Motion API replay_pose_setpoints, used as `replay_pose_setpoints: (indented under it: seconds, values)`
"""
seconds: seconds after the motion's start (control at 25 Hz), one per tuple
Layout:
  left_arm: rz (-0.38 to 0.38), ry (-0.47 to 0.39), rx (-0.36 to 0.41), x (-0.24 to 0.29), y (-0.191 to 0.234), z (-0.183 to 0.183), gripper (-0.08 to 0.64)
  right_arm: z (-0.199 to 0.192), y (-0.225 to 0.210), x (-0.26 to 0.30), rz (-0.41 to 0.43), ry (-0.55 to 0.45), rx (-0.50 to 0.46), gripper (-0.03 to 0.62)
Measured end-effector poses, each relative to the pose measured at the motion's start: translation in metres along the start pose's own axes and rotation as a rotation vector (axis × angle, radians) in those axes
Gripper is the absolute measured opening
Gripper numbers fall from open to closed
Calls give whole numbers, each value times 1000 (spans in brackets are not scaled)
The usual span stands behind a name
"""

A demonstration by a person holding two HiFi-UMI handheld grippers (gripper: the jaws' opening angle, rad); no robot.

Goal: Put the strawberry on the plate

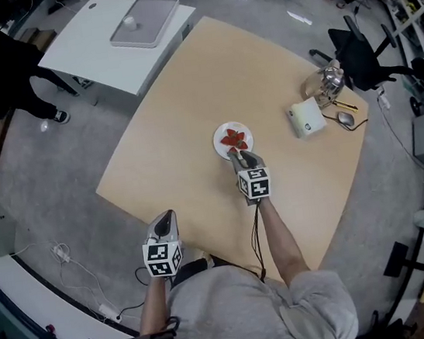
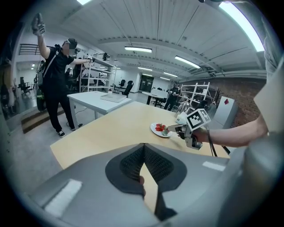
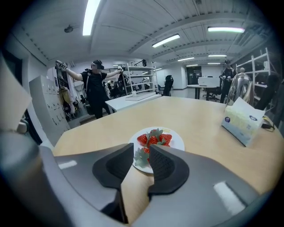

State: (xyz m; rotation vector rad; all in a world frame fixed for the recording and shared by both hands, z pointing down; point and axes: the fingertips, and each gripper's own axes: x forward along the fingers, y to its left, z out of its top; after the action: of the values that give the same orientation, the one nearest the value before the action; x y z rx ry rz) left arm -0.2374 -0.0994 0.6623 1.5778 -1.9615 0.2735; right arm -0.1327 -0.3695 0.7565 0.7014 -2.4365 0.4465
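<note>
The fingers [image 3: 165, 167] of our right gripper [image 3: 141, 150] stand apart and press on nothing. Between their tips lies the leafy cap of a strawberry [image 3: 140, 158], which rests at the lower left edge of the white plate [image 3: 178, 142], just beside other strawberries [image 3: 155, 139]. In the head view the plate sits mid-frame on the tan table [image 1: 180, 107]. Our left gripper [image 2: 143, 147], at the lower left of the head view, has its fingers [image 2: 126, 166] closed together at the tips, holding nothing.
</note>
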Motion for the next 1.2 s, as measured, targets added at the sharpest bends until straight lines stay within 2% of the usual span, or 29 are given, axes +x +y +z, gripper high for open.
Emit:
replay_pose_setpoints:
  seconds: [0.32, 0.68, 1.2]
  values:
    - [-27, -32, 60, -11, -17, 7, 18, 13, 1, -39, -22, -73, -4, 70]
    - [-77, -58, 102, -16, -41, 9, 18, 4, -5, -88, -87, -137, 14, 11]
    - [-194, -88, 169, -17, -74, 16, 18, -17, -7, -166, -188, -223, 75, 8]
